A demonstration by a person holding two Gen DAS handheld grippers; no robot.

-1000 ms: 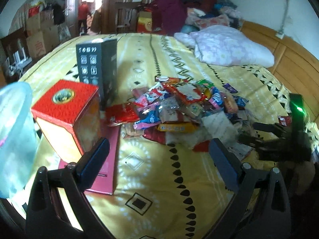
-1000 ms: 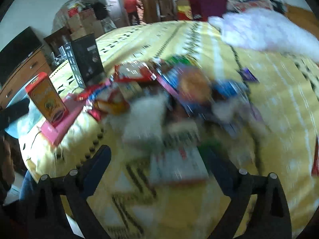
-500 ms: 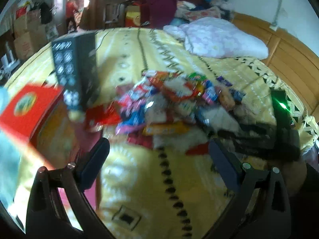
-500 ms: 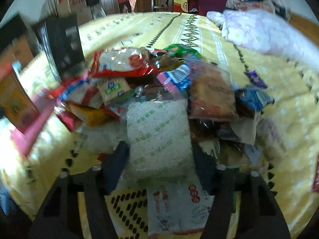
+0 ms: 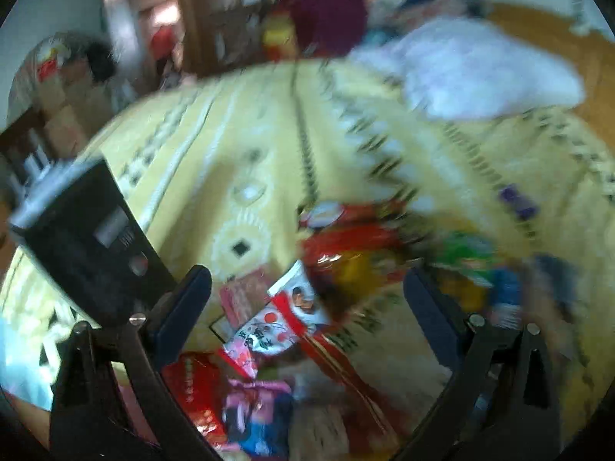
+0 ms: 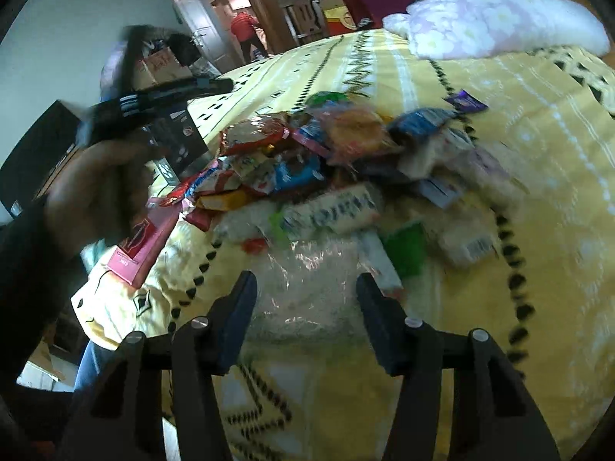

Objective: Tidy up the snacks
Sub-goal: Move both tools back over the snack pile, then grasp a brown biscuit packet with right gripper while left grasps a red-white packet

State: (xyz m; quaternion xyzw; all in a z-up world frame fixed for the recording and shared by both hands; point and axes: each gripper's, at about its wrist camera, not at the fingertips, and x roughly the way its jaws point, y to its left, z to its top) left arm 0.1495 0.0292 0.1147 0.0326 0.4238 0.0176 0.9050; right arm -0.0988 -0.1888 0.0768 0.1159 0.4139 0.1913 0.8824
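Snacks [image 6: 307, 161]: mixed heap of wrapped packets on the yellow patterned bedspread [image 6: 538, 192], roughly mid-bed, nearer the front edge than the pillow end. White flowered pillow [image 6: 496, 19] lies well apart at the far edge.

Right gripper [image 6: 307, 307]: fingers narrowed, jaws have just been closing, w/ a clear plastic bag of white grains [image 6: 307, 284] between them at the front of the heap. Pads look pressed on the bag's sides. Just behind it lie a white packet w/ blue print [image 6: 330, 211] and a green-edged one [image 6: 407, 249].

Left gripper [image 5: 307, 296]: fingers wide apart, nothing gripped. Below and between them, the left end of the heap: red-and-white packet [image 5: 284, 319], red bag [image 5: 192, 395], pink-and-blue packet [image 5: 257, 411]. View is blurred, so smaller wrappers can't be told apart.

Black box [image 5: 88, 242] stands upright near the bed's left edge, just beside the left finger in the left view. Pink flat box [image 6: 142, 246] lies at the left edge, close to the heap. In the right view, a person's hand [image 6: 96, 188] holds the left gripper over that edge.
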